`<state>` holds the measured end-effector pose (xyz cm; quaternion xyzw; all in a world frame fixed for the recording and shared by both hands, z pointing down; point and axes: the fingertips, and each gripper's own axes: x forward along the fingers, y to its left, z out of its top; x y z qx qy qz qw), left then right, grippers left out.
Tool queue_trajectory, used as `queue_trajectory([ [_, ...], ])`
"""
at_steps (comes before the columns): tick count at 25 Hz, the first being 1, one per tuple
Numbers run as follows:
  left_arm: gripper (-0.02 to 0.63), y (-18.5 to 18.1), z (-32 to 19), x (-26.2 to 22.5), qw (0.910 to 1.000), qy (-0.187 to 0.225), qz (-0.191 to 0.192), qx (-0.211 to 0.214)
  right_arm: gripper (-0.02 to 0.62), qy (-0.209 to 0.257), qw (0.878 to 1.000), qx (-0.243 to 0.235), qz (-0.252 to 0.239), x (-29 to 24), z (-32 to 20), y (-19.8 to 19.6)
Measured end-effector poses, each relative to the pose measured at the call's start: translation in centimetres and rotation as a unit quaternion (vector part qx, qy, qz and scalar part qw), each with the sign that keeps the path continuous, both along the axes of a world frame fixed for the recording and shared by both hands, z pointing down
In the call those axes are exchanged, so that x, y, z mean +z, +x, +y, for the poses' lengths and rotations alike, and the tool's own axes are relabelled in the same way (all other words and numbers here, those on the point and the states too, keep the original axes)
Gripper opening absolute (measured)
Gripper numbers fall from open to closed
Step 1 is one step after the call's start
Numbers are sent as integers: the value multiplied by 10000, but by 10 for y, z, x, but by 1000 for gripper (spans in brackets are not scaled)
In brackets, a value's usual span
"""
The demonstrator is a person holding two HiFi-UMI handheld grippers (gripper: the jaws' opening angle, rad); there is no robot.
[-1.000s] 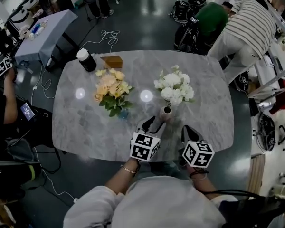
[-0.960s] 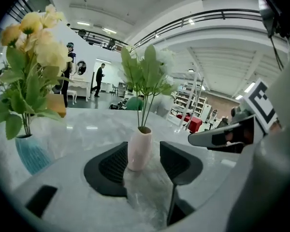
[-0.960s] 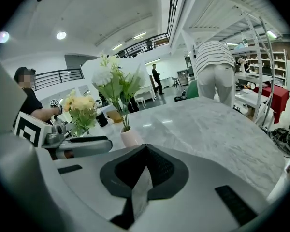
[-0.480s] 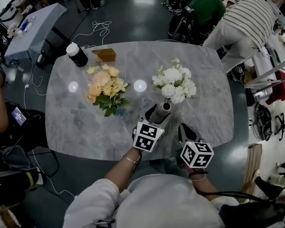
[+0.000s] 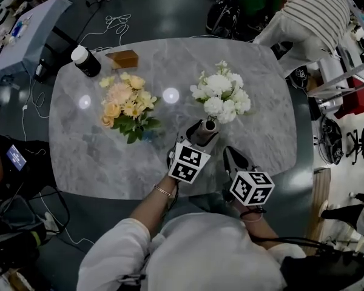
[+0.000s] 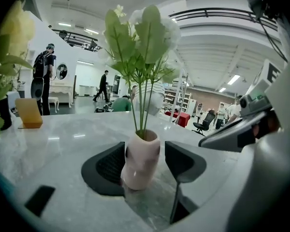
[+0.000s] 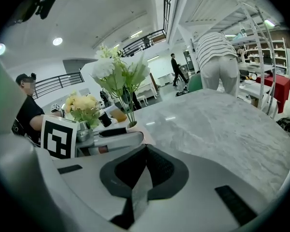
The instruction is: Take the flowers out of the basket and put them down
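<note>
We set the left gripper low on the table, jaws apart on either side of the pink vase. One pad is close against it and the other shows a gap, probably so we can steady the base before pulling the stems. The right gripper hangs at the near edge, jaws together and empty. The white flowers stand upright in that vase near the table's middle, with thin green stems bunched and full heads. No basket shows.

A big open studio or lab hall: around the marble bench are a glossy dark floor, loose cables at 11 o'clock, metal racks at 3 o'clock, a balcony railing overhead, and a striped-shirted person bent at 1 o'clock.
</note>
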<state>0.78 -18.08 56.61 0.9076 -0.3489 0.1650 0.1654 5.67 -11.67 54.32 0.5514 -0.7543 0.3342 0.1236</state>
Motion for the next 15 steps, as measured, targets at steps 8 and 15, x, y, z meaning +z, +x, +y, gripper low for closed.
queue_trajectory([
  [8,236,-1,-2,0,10000,40,46,41,6,-101,9999,6,-128,2,-5,-3],
  [15,232,-1,-1,1,10000,-4,0,83,9,165,9991,-332,-195,-10,-20,-12],
])
